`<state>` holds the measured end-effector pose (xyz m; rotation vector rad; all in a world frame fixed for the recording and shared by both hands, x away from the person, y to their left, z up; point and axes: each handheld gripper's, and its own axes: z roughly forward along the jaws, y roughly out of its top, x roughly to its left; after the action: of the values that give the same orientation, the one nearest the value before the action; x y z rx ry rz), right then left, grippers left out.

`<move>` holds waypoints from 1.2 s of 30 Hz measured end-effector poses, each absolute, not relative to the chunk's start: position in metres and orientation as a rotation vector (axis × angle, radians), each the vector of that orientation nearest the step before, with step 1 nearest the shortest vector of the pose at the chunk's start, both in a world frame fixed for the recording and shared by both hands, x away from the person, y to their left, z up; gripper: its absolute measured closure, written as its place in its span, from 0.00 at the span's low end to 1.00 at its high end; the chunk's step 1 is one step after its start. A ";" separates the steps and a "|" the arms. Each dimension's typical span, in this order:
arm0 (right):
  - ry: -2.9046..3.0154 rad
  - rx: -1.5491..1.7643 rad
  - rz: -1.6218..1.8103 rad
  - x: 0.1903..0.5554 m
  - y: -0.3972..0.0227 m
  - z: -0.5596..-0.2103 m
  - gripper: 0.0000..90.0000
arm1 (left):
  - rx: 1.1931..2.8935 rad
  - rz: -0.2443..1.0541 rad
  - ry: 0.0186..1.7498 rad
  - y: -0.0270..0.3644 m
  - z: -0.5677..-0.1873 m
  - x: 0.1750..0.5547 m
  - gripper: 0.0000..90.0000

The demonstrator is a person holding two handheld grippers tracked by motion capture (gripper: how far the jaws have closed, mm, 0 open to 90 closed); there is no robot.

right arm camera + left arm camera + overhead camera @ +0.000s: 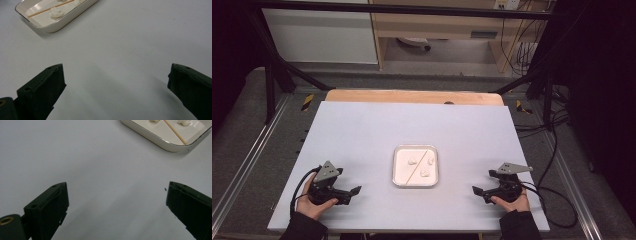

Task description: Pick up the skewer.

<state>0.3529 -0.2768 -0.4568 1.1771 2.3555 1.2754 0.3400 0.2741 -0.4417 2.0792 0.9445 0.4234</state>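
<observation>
Tray (397, 176) mid-counter (362, 130) holding skewer (419, 165) on a near-left-to-far-right diagonal plus three white lumps, midway between left gripper (354, 192) and right gripper (477, 191), both released, empty, roughly equidistant.

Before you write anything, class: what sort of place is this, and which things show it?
Probably a lab or workshop set up for recording: a black metal frame surrounds the white table, cables hang behind, and each hand holds a gripper.

Evenly lit from overhead, bright on the white table (362, 130) (soft shadows beneath the jaws), dark toward the surroundings, slightly soft throughout.
</observation>
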 end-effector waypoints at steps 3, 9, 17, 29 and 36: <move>2.351 1.179 1.271 0.353 -0.277 -0.457 0.02 | 2.080 0.426 0.944 0.274 -0.441 0.340 0.05; 2.356 1.182 1.267 0.354 -0.277 -0.457 0.02 | 2.081 0.426 0.941 0.273 -0.441 0.340 0.05; 2.356 1.179 1.268 0.354 -0.278 -0.456 0.02 | 2.090 0.434 0.938 0.268 -0.440 0.339 0.07; 2.353 1.186 1.264 0.353 -0.278 -0.456 0.02 | 2.104 0.436 0.930 0.255 -0.436 0.339 0.07; 2.358 1.181 1.257 0.354 -0.277 -0.456 0.02 | 2.119 0.436 0.918 0.242 -0.432 0.339 0.07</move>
<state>0.3535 -0.2775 -0.4564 1.1806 2.3578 1.2573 0.3391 0.2419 -0.4324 2.1190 0.9180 0.4356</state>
